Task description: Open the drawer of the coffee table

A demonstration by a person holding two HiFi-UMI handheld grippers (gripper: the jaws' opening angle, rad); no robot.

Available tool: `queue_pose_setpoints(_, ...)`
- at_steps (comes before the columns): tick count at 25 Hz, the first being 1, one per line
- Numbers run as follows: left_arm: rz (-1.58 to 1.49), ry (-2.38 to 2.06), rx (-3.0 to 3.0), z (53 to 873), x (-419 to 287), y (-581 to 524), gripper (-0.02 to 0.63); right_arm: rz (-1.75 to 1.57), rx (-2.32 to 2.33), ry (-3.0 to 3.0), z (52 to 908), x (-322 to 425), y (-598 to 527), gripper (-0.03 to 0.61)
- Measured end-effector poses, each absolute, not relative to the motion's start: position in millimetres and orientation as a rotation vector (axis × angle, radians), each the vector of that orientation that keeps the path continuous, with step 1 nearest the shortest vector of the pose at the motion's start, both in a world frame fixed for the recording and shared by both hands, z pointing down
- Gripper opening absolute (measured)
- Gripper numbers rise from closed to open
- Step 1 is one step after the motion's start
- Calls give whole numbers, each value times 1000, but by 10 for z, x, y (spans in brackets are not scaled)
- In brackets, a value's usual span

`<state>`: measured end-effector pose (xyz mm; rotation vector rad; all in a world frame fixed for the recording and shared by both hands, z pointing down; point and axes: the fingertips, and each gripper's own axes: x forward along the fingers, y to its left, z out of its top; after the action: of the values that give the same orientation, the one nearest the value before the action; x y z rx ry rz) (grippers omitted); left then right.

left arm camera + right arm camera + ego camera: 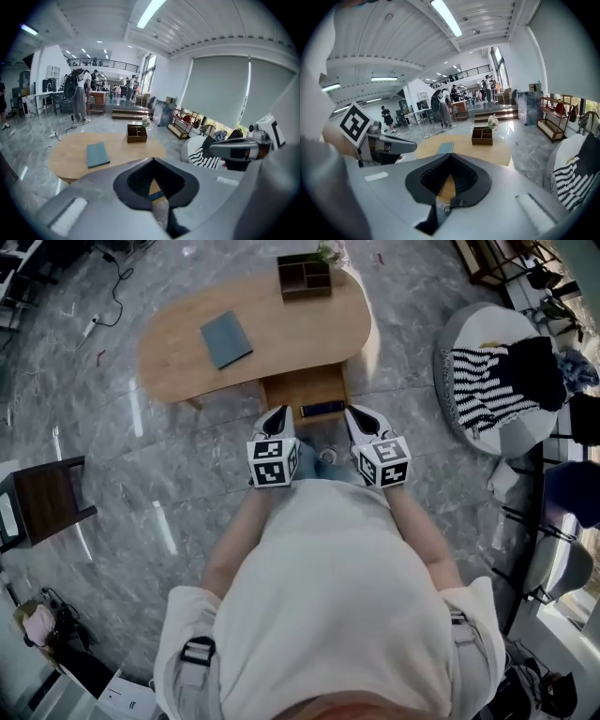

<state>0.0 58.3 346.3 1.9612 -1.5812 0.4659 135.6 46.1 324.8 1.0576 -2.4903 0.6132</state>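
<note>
The oval wooden coffee table [281,329] stands ahead of me on the marble floor. Its drawer [302,390] juts out from the near side, with a dark blue strip [322,409] at its front edge. My left gripper [279,414] and right gripper [354,412] hang side by side above the drawer's near end, held close to my body. Both are shut with nothing between the jaws. In the left gripper view the closed jaws [152,161] point over the table [70,157]. The right gripper view shows its jaws [450,155] closed the same way.
A teal book [226,338] and a dark wooden organiser box [304,276] lie on the tabletop. A dark chair [47,498] stands at the left. A round pouf with a striped cloth [492,381] is at the right. People [77,96] stand far behind the table.
</note>
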Motion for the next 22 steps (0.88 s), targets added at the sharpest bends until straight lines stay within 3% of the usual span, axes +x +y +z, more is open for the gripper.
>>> queue_pose_setpoints(22,380,-1556,2014,3094,67,520,-3,495,1095,-2597,2764,1268,409,-2)
